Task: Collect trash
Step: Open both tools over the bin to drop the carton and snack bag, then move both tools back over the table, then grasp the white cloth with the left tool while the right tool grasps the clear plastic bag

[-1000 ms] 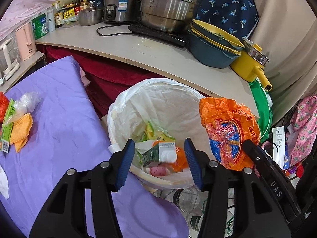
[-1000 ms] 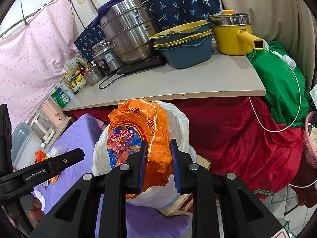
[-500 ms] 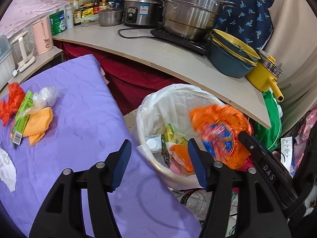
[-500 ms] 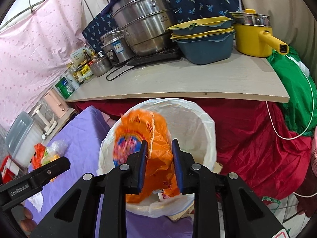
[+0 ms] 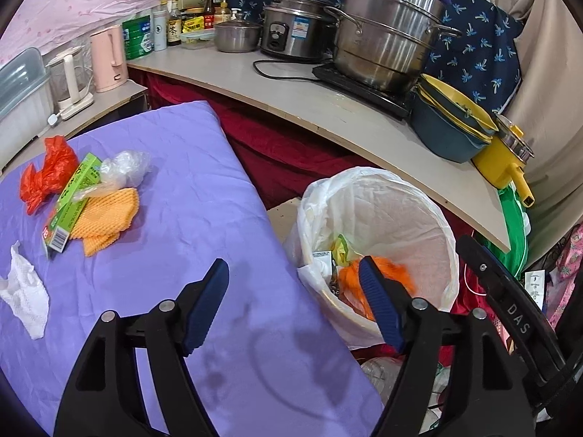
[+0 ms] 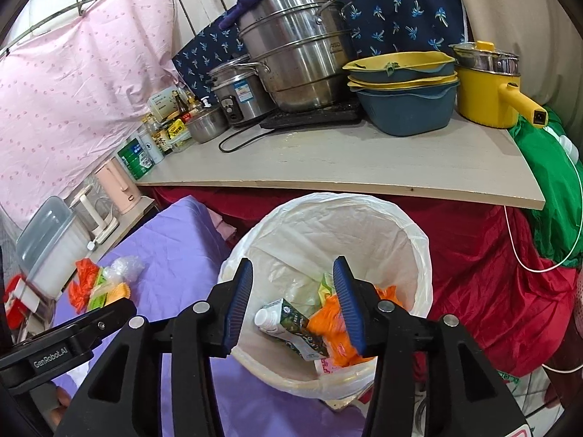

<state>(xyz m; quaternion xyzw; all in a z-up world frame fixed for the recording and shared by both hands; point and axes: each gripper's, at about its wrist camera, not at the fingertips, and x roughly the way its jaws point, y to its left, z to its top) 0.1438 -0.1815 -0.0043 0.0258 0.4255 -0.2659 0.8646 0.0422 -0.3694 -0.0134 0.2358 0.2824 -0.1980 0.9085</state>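
A white-lined trash bin (image 6: 411,255) stands beside the purple table (image 5: 175,189); it also shows in the left wrist view (image 5: 400,200). An orange snack bag (image 6: 328,324) lies inside it beside a small carton (image 6: 291,322). My right gripper (image 6: 293,302) is open and empty above the bin. My left gripper (image 5: 293,291) is open and empty over the table's right edge. On the table lie a red plastic bag (image 5: 45,174), a green box (image 5: 71,200), a clear plastic bag (image 5: 124,167), an orange foam net (image 5: 105,215) and a white tissue (image 5: 25,291).
A beige counter (image 5: 328,116) behind the bin holds a steel steamer pot (image 5: 386,43), a rice cooker (image 5: 295,32), stacked blue and yellow bowls (image 5: 452,127), a yellow pot (image 5: 506,160) and bottles. A pink kettle (image 5: 107,58) stands at the left. Red cloth hangs under the counter.
My right gripper opened and the orange snack bag dropped into the bin. My left gripper moved left, away from the bin and over the table edge.
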